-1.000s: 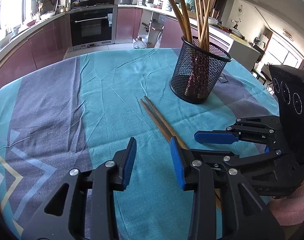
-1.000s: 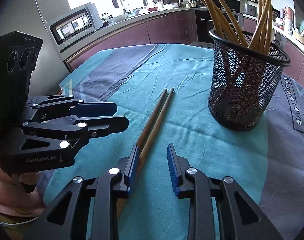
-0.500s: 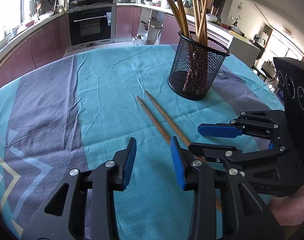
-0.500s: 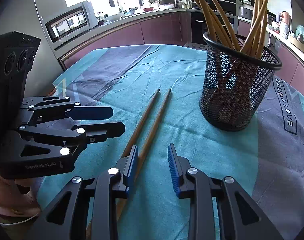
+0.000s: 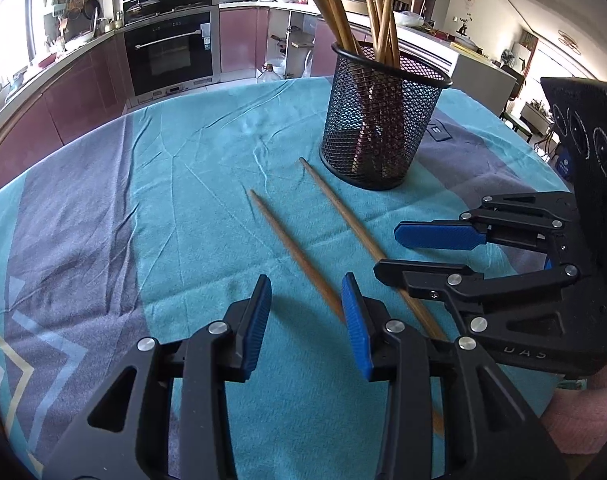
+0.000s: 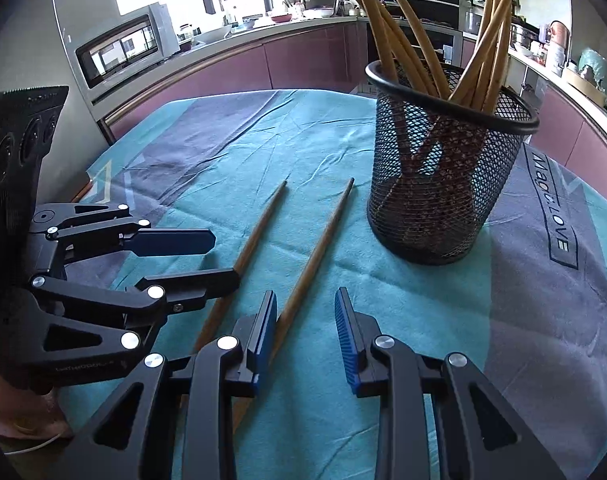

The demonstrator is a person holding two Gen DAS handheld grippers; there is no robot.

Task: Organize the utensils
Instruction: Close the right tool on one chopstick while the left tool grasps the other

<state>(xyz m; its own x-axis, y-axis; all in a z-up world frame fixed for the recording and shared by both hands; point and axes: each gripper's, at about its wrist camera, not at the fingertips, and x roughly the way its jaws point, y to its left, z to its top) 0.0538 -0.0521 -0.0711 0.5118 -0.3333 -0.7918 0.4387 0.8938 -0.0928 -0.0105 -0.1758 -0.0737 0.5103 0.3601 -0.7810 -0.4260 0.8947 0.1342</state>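
Jaws part-open on both my grippers, nothing held in either.

Left wrist view: left gripper (image 5: 306, 322) low over the teal cloth on the surface (image 5: 191, 184), jaws apart with bare cloth between them. Nearer chopstick (image 5: 295, 252) runs in toward my right-side pad and passes behind its tip; not between the pads. Second chopstick (image 5: 345, 216) lies just beside it, tips splayed apart, far tip close to the base of the mesh holder (image 5: 383, 120), near end going under the right gripper (image 5: 419, 254), which comes in from the right. Can't tell if that gripper touches the stick. Holder upright, already has a bunch of chopsticks (image 5: 377, 4) in it.

Right wrist view: right gripper (image 6: 305, 330) jaws apart, empty. Stick nearer the holder (image 6: 319, 248) slides down behind the left-side pad, off-centre, not pinched. Other stick (image 6: 259, 228) goes under the left gripper's lower finger. Holder to the right, well clear of my pads.

Step in hand, my read: pick the two loose sticks, drop them in the holder. To do it well: shift each gripper sideways so the stick sits mid-gap, lower until the pads straddle it at the cloth, close square across the shaft near the thick end. One stick per gripper, or nudge them parallel first. Lift, tip upright, thin end down into a free spot. Risk: stick rolls, or cloth gets pinched.
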